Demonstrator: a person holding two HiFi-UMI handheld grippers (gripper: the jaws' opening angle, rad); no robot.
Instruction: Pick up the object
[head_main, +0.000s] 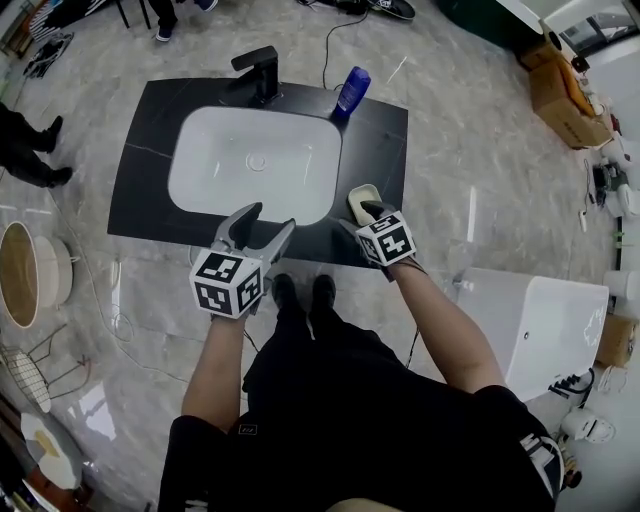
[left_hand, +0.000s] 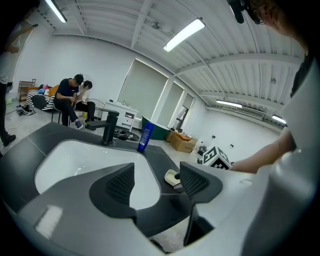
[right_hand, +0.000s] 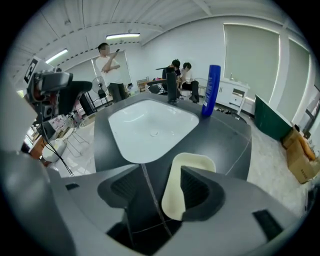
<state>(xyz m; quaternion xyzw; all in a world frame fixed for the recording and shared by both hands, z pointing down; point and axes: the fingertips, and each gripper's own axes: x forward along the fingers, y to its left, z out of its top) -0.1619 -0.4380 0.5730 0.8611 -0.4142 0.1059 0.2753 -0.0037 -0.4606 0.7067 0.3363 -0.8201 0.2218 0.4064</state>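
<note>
Right gripper view shows the right tongs spread, a cream dish lying between them on the black tabletop beside the sink; the left tongs hover spread and empty near the sink's front edge.

Bare table lies open between the blue bottle, upper right, and the soap dish. The faucet blocks the top edge of the sink.
</note>
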